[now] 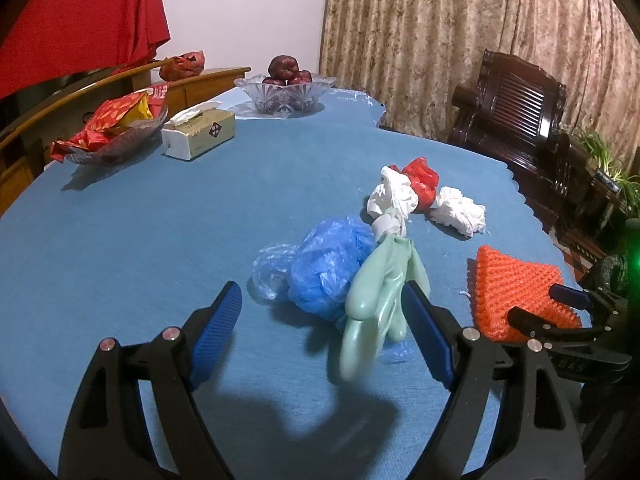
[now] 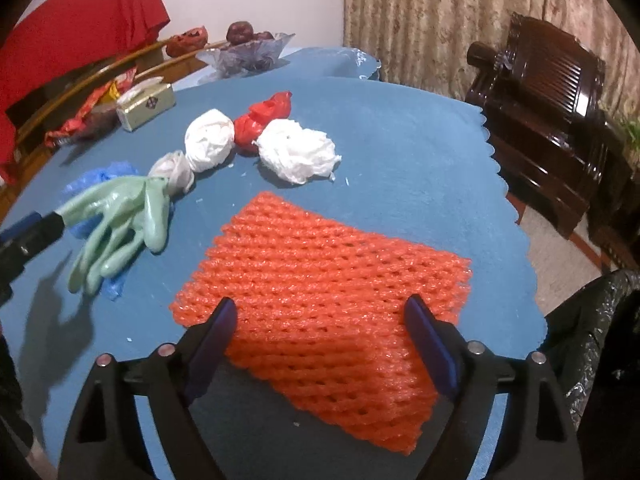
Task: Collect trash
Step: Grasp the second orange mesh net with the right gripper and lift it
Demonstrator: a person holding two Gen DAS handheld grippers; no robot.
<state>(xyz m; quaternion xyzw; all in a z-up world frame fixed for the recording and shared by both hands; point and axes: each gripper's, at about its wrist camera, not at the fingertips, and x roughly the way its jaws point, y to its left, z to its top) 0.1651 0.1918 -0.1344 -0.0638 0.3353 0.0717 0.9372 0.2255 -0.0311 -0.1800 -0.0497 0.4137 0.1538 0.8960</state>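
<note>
Trash lies on the blue tablecloth (image 1: 140,240). My left gripper (image 1: 322,300) is open above the cloth; a pale green rubber glove (image 1: 378,292) hangs against its right finger, seemingly in mid-air and blurred. The glove also shows in the right wrist view (image 2: 120,220). Behind it lie blue plastic bags (image 1: 324,264), white plastic balls (image 1: 460,210), (image 1: 390,196) and a red plastic ball (image 1: 420,180). My right gripper (image 2: 320,312) is open, its fingers straddling the near part of an orange foam net (image 2: 332,312).
A tissue box (image 1: 200,134), a glass dish of red snack packets (image 1: 116,128) and a glass bowl of apples (image 1: 286,88) stand at the table's far side. A dark wooden chair (image 1: 516,116) stands right. A black trash bag (image 2: 600,340) sits by the table's right edge.
</note>
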